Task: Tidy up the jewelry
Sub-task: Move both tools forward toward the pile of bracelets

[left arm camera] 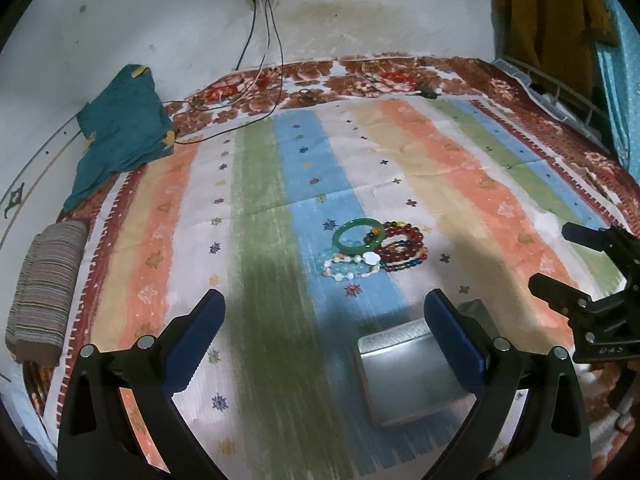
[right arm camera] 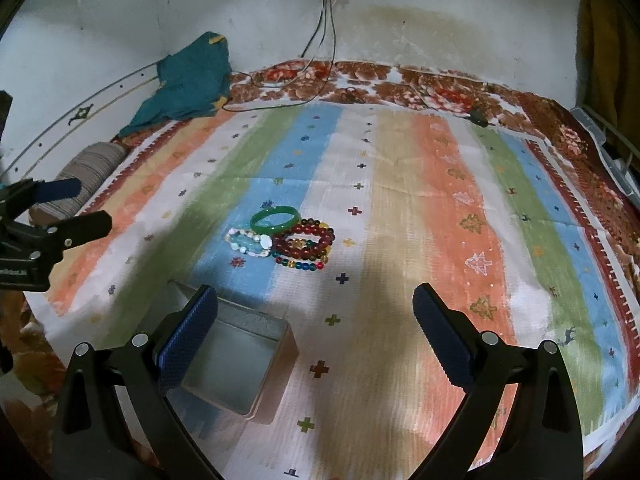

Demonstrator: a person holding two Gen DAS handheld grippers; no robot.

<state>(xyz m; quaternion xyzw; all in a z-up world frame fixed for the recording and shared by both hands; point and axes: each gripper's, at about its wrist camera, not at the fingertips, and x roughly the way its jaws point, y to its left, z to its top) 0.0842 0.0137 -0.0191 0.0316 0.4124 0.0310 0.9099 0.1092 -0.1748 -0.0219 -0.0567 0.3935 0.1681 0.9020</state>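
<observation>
Both the left gripper (left arm camera: pixel 324 316) and right gripper (right arm camera: pixel 316 312) hang wide open and empty above the tin (right arm camera: pixel 236 364), seemingly poised to start, while the bracelets (right arm camera: pixel 286 238) lie heaped just beyond it on the striped cloth (right arm camera: pixel 400 200), nothing blocking the way.

Glossy green bangle (right arm camera: pixel 275 220), shiny metal tin (right arm camera: pixel 236 364), matt woven cloth (right arm camera: pixel 400 208).
</observation>
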